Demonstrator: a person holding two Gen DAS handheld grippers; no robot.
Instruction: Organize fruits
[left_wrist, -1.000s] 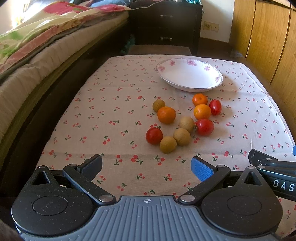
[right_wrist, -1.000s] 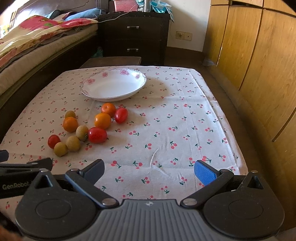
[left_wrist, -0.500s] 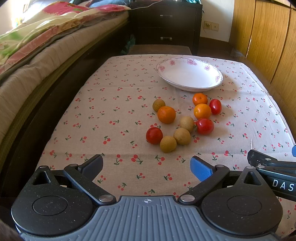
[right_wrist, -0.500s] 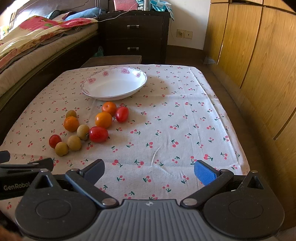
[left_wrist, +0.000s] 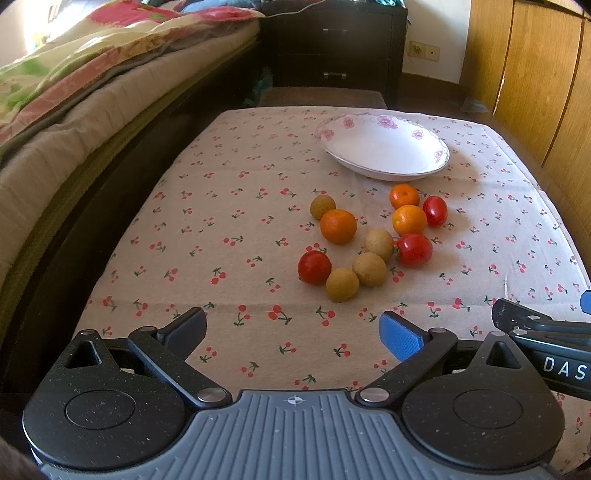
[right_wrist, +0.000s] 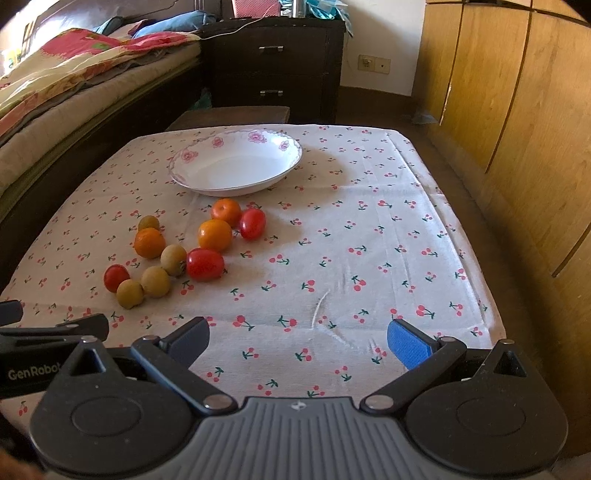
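A cluster of small fruits lies on a cherry-print tablecloth: oranges (left_wrist: 338, 226) (right_wrist: 215, 235), red tomatoes (left_wrist: 314, 266) (right_wrist: 205, 264) and tan round fruits (left_wrist: 342, 284) (right_wrist: 155, 281). An empty white floral bowl (left_wrist: 384, 147) (right_wrist: 236, 164) stands just behind them. My left gripper (left_wrist: 293, 326) is open and empty, near the table's front edge, short of the fruits. My right gripper (right_wrist: 299, 332) is open and empty, to the right of the fruits.
A bed with a patterned quilt (left_wrist: 74, 81) runs along the left of the table. A dark dresser (right_wrist: 273, 70) stands behind. Wooden wardrobe doors (right_wrist: 498, 110) line the right side. The tablecloth (right_wrist: 369, 240) covers the whole table.
Both grippers have shifted slightly forward toward the fruits. Both stay open and empty; the fruits and bowl have not moved.
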